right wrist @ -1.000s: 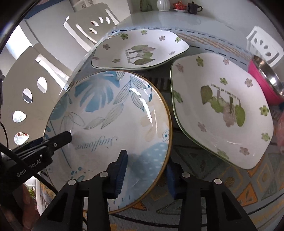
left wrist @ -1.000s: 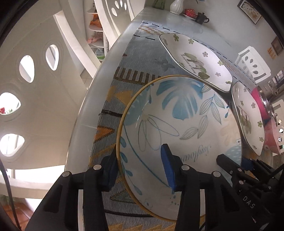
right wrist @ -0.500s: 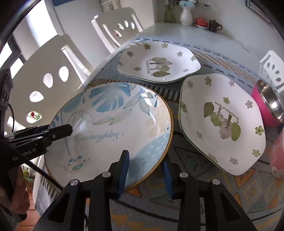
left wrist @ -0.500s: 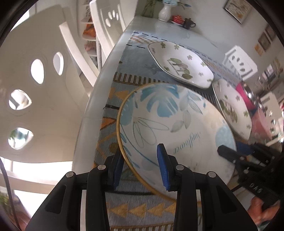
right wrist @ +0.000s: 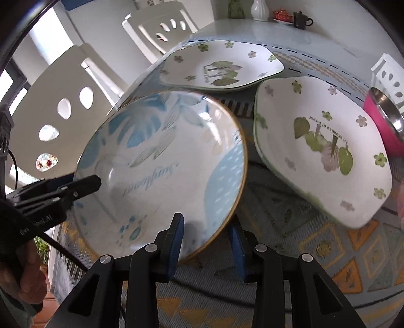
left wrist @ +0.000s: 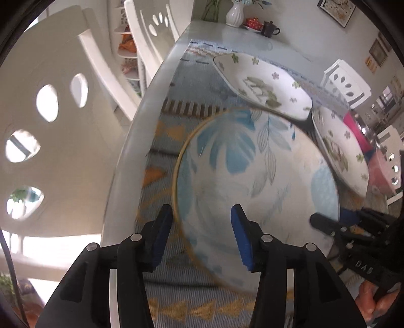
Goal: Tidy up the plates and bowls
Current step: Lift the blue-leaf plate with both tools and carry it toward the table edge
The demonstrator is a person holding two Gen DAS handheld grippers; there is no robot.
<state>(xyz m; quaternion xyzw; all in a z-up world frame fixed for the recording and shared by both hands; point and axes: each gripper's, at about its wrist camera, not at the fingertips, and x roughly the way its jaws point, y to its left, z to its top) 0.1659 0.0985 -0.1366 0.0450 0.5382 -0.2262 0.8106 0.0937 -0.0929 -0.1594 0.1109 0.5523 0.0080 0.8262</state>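
A round plate with blue leaves and a gold rim lies tilted over the patterned mat. My right gripper is shut on its near rim, one pad inside and one under the edge. My left gripper straddles the opposite rim; its jaws are opening and the pads stand off the plate. Each gripper shows in the other's view: the left gripper and the right gripper. Two squarish white plates with green flowers sit beyond, one far and one to the right.
A pink bowl with a steel inside stands at the right edge. White chairs line the table's left side. A white vase, a red teapot and a dark cup stand at the table's far end.
The left jaws narrowed on the plate's rim, then spread apart again. The blue plate has tipped up in the right gripper's hold and looks blurred.
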